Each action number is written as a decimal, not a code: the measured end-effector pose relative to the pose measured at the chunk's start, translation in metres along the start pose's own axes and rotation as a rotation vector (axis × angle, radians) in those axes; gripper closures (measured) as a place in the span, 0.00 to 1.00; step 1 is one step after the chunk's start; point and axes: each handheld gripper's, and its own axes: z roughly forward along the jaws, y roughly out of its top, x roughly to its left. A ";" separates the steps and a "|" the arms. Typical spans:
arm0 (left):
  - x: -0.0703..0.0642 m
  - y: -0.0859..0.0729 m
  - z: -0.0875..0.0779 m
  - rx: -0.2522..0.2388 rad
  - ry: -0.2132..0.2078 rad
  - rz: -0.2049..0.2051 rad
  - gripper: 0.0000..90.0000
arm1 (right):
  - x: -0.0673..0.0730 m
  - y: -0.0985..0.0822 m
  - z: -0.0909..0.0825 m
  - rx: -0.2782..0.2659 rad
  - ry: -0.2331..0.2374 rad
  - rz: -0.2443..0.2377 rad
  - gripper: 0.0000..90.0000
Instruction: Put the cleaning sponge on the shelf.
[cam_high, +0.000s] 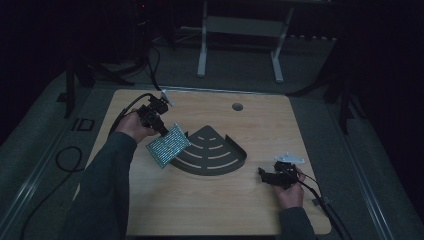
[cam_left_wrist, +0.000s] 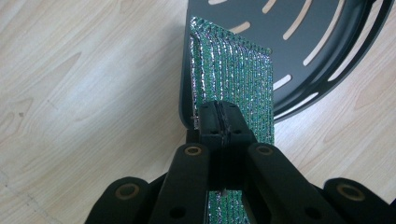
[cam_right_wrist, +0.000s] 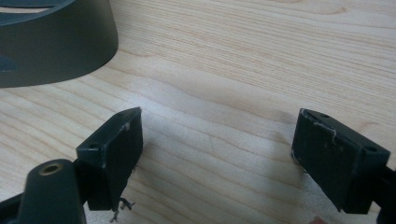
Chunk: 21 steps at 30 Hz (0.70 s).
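A glittery green rectangular pad (cam_high: 168, 145) hangs tilted over the left edge of a dark quarter-round slotted tray (cam_high: 235, 160). My left gripper (cam_high: 163, 132) is shut on the pad's upper corner. In the left gripper view the jaws meet at my left gripper (cam_left_wrist: 219, 119), pinched on the sparkly pad (cam_left_wrist: 233, 74), with the tray (cam_left_wrist: 327, 42) behind it. My right gripper (cam_high: 264, 174) rests low on the table to the right of the tray, open. In the right gripper view my right gripper (cam_right_wrist: 217, 154) holds nothing, and the tray's curved wall (cam_right_wrist: 56, 46) stands at the upper left.
The wooden table (cam_high: 210, 200) has a round cable hole (cam_high: 237, 106) near its far edge. Cables trail from both grippers off the table's sides. White desk legs (cam_high: 202, 55) stand on the floor beyond the table.
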 end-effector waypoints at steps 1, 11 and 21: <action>-0.001 0.001 0.000 -0.002 0.003 0.001 1.00 | 0.000 0.000 0.000 0.000 0.000 0.000 0.18; -0.005 0.011 0.009 -0.007 0.003 0.007 1.00 | 0.000 0.000 0.000 0.000 0.001 -0.001 0.18; -0.003 0.017 0.017 0.004 0.006 0.001 1.00 | 0.000 0.000 0.000 0.000 0.002 0.000 0.18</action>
